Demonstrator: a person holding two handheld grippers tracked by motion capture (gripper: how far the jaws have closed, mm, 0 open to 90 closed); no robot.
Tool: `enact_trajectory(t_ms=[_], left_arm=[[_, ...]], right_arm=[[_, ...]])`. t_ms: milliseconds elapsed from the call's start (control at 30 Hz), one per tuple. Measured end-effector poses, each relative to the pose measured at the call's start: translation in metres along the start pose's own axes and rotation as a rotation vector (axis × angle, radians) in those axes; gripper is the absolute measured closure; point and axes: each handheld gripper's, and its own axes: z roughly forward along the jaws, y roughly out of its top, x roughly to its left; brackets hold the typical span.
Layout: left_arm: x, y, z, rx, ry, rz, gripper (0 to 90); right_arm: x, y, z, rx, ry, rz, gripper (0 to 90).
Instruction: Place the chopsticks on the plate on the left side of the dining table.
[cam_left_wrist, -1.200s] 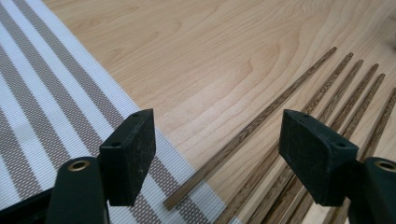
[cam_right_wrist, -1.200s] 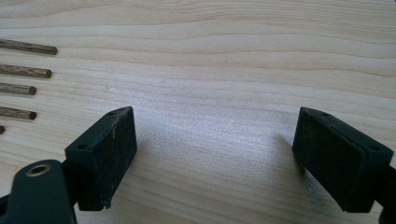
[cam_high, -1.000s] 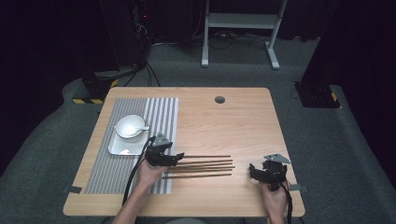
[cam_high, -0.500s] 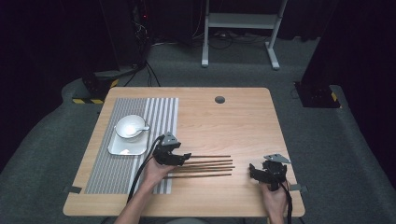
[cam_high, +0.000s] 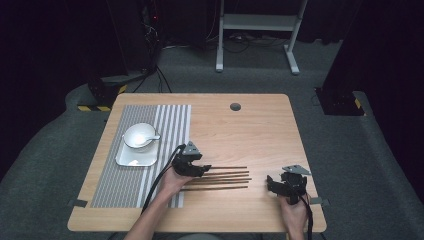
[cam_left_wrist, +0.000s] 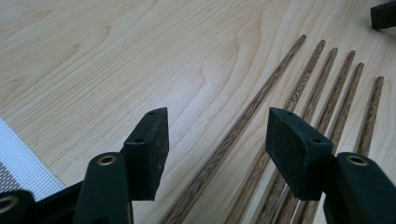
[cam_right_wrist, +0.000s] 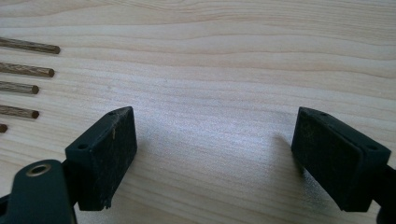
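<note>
Jaws of the left tool (cam_left_wrist: 212, 135) stand apart and have just been closing, with one wooden stick (cam_left_wrist: 243, 126) lying on the worktop (cam_left_wrist: 116, 51) between them; the pads do not press on it. That stick runs from the lower middle of the left gripper view up toward the upper right. Five more sticks (cam_left_wrist: 327, 107) lie beside it on the right (they fan out slightly toward the top of that view), and the right jaw hangs over the nearest of them. At the lower left edge of the same view a corner of the striped mat (cam_left_wrist: 18, 158) shows.

In the high view the left tool (cam_high: 192, 167) sits just below the centre of the frame, over the left ends of the sticks (cam_high: 225, 177), which lie roughly level across the worktop (cam_high: 240, 135). The hand holding it comes up from the bottom edge, its cable trailing back along the forearm.

The right tool (cam_right_wrist: 215, 154) also has its jaws wide apart, with bare wood between them. Five stick ends (cam_right_wrist: 28, 70) show at the left edge of the right gripper view, well apart from its jaws. In the high view the right tool (cam_high: 287, 185) rests at the lower right, near the sticks' right ends.

To the left of centre in the high view, the striped mat (cam_high: 130, 185) carries a white square plate (cam_high: 135, 159) with a white bowl (cam_high: 137, 136) and a spoon (cam_high: 150, 136) resting in the bowl.
</note>
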Motion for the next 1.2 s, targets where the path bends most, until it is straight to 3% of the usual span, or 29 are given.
enact_trajectory(t_ms=[267, 767, 1200], left_arm=[[0.000, 0.000, 0.011, 0.029, -0.002, 0.015, 43.5], [-0.007, 0.005, 0.028, 0.037, -0.035, 0.012, 51.9], [-0.008, 0.008, 0.036, 0.035, -0.035, 0.016, 57.4]], right_arm=[[0.000, 0.000, 0.000, 0.000, 0.000, 0.000, 14.1], [0.000, 0.000, 0.000, 0.000, 0.000, 0.000, 14.1], [0.000, 0.000, 0.000, 0.000, -0.001, 0.000, 14.3]])
